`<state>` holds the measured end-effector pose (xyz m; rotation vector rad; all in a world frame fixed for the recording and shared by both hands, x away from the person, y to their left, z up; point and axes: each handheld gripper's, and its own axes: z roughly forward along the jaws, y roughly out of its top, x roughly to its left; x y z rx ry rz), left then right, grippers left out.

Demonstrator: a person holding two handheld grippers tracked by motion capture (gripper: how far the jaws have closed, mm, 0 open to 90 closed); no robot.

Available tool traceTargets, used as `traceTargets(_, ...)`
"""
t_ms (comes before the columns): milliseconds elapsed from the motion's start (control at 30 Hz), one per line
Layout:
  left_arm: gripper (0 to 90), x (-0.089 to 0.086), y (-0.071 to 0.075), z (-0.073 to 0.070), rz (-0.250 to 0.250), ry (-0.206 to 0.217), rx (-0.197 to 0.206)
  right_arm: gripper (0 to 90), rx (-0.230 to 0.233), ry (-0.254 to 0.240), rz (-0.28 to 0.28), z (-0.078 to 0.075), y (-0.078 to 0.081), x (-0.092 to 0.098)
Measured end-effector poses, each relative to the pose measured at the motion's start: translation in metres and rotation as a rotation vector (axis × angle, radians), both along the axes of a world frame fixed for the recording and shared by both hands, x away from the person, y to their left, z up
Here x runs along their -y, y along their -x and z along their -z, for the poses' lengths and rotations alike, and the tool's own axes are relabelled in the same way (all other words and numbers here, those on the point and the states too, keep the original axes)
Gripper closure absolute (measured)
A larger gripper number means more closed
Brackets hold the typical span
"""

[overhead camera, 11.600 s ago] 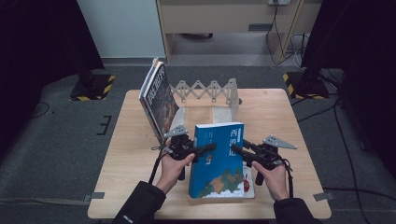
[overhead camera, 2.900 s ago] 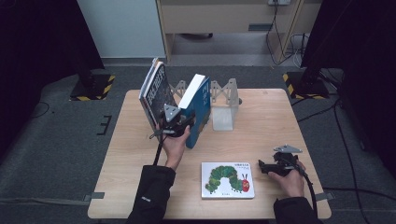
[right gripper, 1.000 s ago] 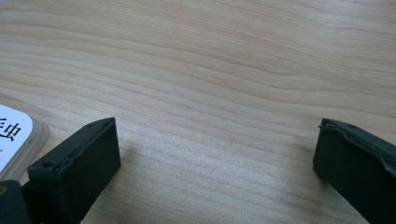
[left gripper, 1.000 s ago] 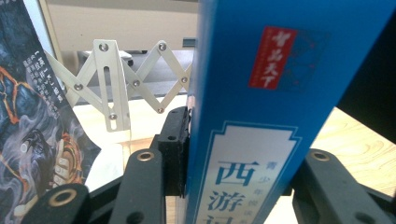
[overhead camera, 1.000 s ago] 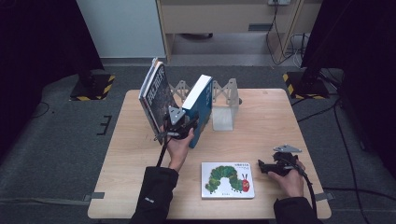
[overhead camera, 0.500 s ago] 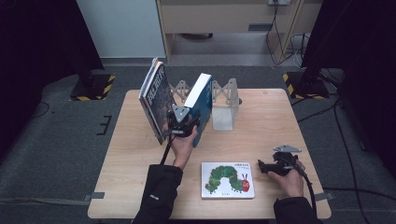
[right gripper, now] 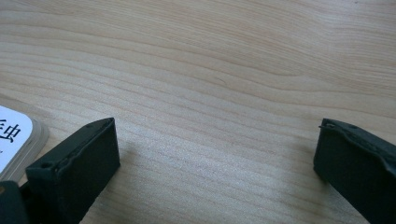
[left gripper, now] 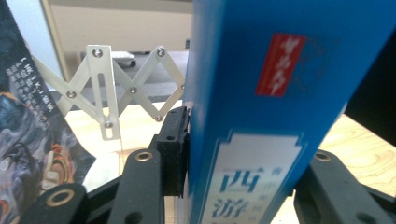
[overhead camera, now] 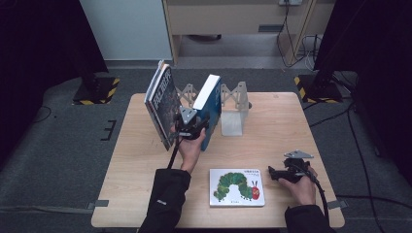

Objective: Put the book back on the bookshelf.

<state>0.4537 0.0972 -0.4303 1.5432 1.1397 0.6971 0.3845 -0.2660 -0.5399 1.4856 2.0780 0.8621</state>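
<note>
high view: the left gripper (overhead camera: 193, 127) clamps the thick blue hardcover book (overhead camera: 210, 104) by its lower spine edge and keeps it upright at the silver accordion-style metal book rack (overhead camera: 232, 99). this book stands on the light wooden table (overhead camera: 145, 184) just beside the dark illustrated book (overhead camera: 163, 104), which leans at the rack's left end. gripping low on the spine steadies the tall volume so that it does not tip. the right gripper (overhead camera: 273, 173) rests on the table at the right, parked clear of the work, near the flat white picture book with a green caterpillar (overhead camera: 236, 187). against the earliest frame, the blue book lay flat between both grippers; it is now raised at the rack, and the caterpillar book lies uncovered. the left jaws have just been opening slightly, with the book between them.

left gripper view: the left pad presses on the blue cover; the blue book (left gripper: 261, 112) stands between the jaws, with the rack's metal lattice (left gripper: 109, 88) behind.

right gripper view: the jaws stand wide apart over bare wood, holding nothing; a corner of the caterpillar book (right gripper: 14, 140) lies just beside the left jaw.
</note>
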Motion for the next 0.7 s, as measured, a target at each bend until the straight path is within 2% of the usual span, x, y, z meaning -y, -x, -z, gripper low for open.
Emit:
traceTargets(67,55.7,-0.003,0.003,0.003,0.013,0.011,0.015,0.5,0.000,0.000,0.000,0.000,0.000,0.000)
traceTargets(267,54.4,-0.007,0.009,0.006,0.029,0.040,-0.014,0.5,-0.002,0.000,-0.001,0.000,0.000,0.000)
traceTargets(367,55.8,-0.004,0.006,0.001,0.018,0.009,-0.044,0.5,-0.003,0.002,-0.004,0.000,0.000,0.000)
traceTargets(400,56.3,-0.004,0.005,0.000,0.013,0.001,-0.041,0.5,-0.003,0.002,-0.004,0.000,0.000,0.000)
traceTargets(567,56.6,0.001,-0.003,-0.002,0.003,0.011,-0.052,0.5,-0.003,0.000,-0.001,0.000,0.000,0.000)
traceTargets(700,56.4,0.005,-0.009,-0.004,0.004,0.000,-0.058,0.5,-0.003,0.002,-0.004,0.000,0.000,0.000)
